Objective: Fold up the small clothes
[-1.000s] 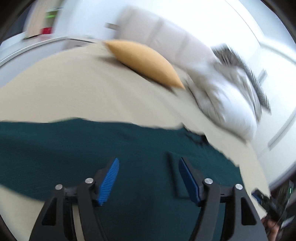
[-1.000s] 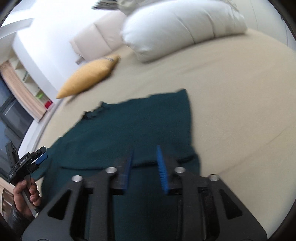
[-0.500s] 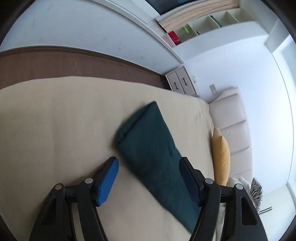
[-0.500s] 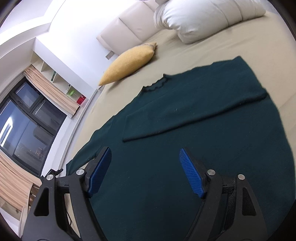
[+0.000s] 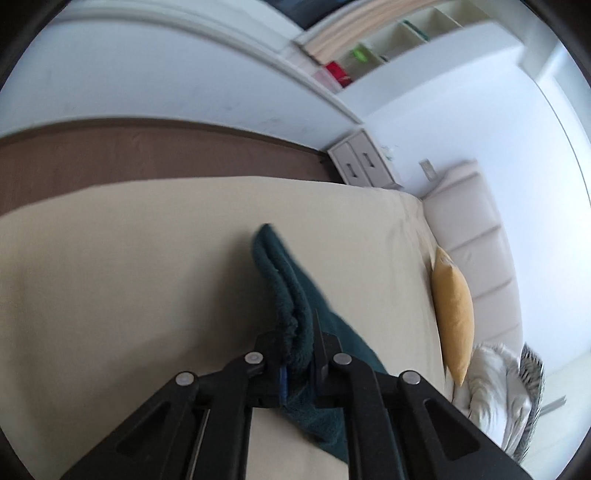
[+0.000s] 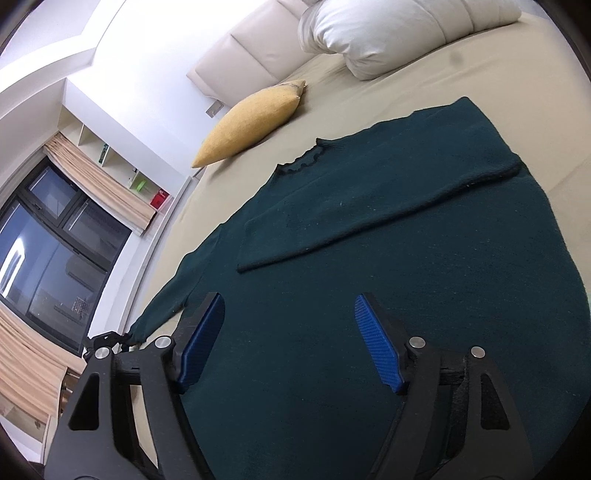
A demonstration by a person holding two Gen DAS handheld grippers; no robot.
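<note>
Knitwear on a bed: a dark teal knitted sweater (image 6: 424, 229) lies spread flat on the beige bedsheet (image 6: 498, 85), one sleeve folded across its chest, the other stretched toward the bed's window-side edge. The left gripper (image 5: 297, 341) is clamped on that sleeve's cuff (image 5: 284, 291), lifting it just above the sheet. The right gripper (image 6: 290, 339) hovers over the sweater's lower body, blue-padded fingers (image 6: 375, 341) spread wide and holding nothing. A mustard-yellow cushion (image 6: 251, 122) and a white pillow (image 6: 399, 29) rest at the head of the bed. Open wall shelves (image 5: 373, 48) hold small red and green items, too blurred to identify.
</note>
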